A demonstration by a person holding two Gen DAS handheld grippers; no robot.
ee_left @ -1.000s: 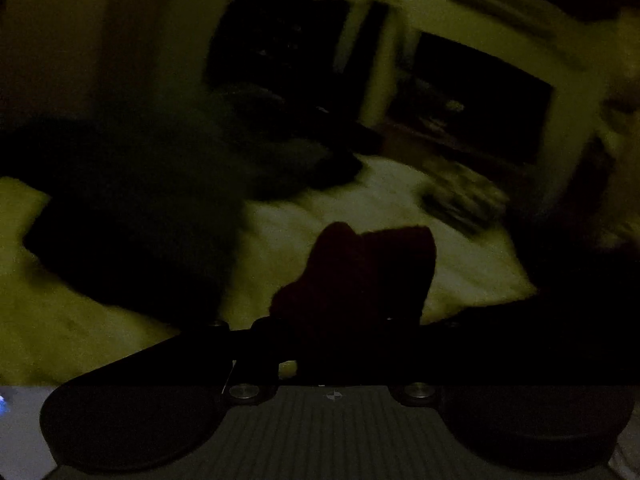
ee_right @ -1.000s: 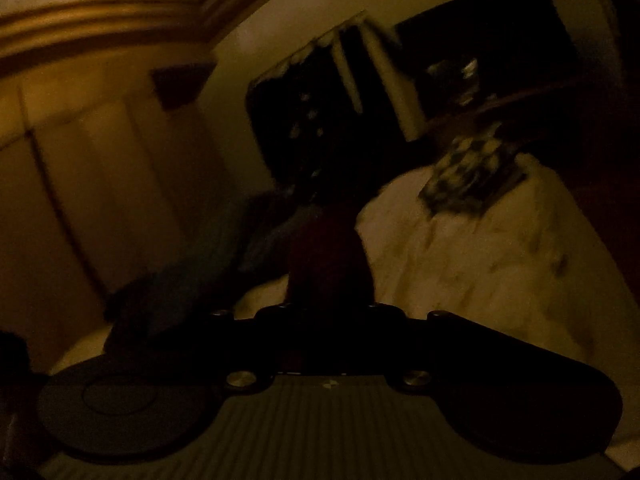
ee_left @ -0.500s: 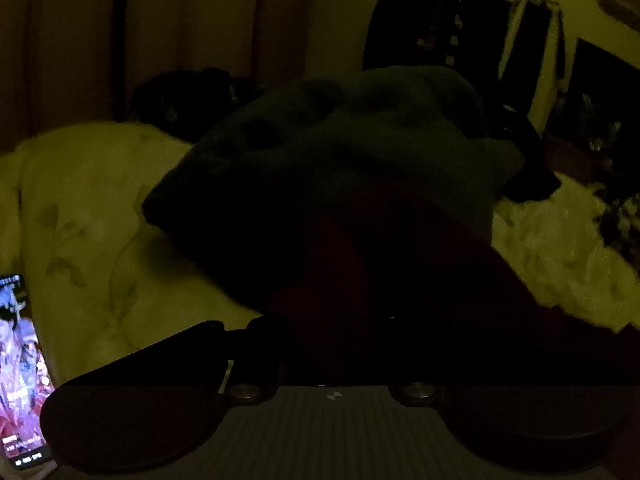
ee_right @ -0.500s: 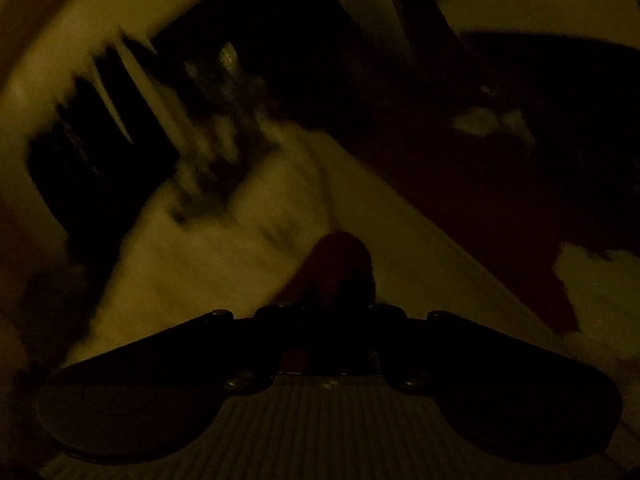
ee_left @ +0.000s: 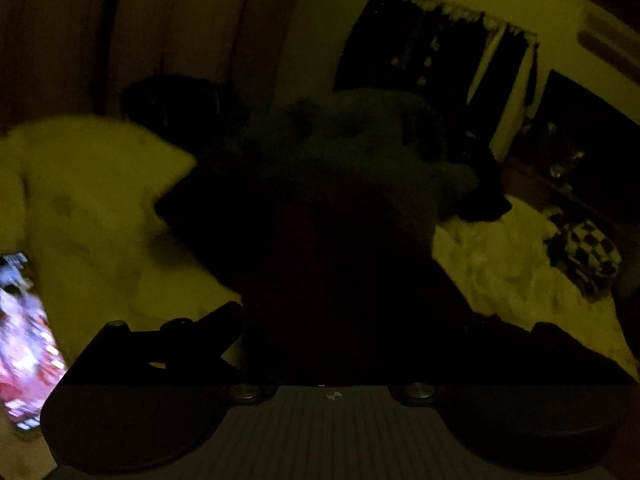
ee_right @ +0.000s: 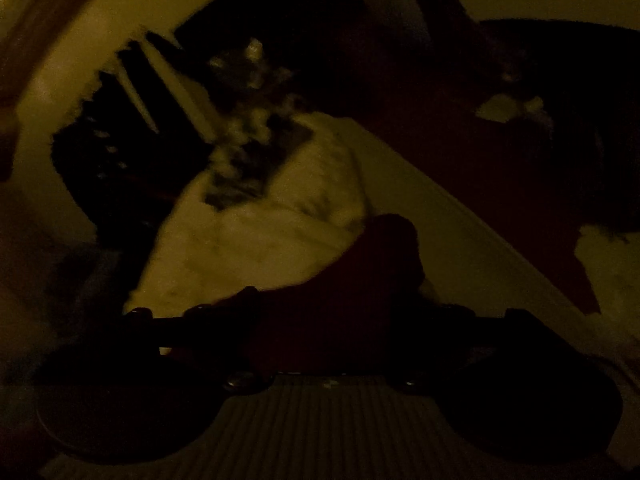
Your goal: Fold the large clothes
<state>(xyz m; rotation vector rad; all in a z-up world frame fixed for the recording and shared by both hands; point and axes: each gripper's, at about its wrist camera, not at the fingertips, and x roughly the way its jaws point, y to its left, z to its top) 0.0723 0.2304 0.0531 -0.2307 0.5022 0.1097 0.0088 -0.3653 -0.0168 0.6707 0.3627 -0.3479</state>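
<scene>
Both my grippers' jaws just opening wide: left gripper (ee_left: 336, 320) and right gripper (ee_right: 332, 312) letting go of dark red garment (ee_left: 344, 264), cloth lying loose between spread jaws on pale bedding (ee_left: 500, 272). Judging fold being laid down; tidying remaining.

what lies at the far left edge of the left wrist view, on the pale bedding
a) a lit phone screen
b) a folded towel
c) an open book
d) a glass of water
a: a glowing phone with a bright pink and white display lies on the pale bedding at the left edge, beside the dark garment.
</scene>
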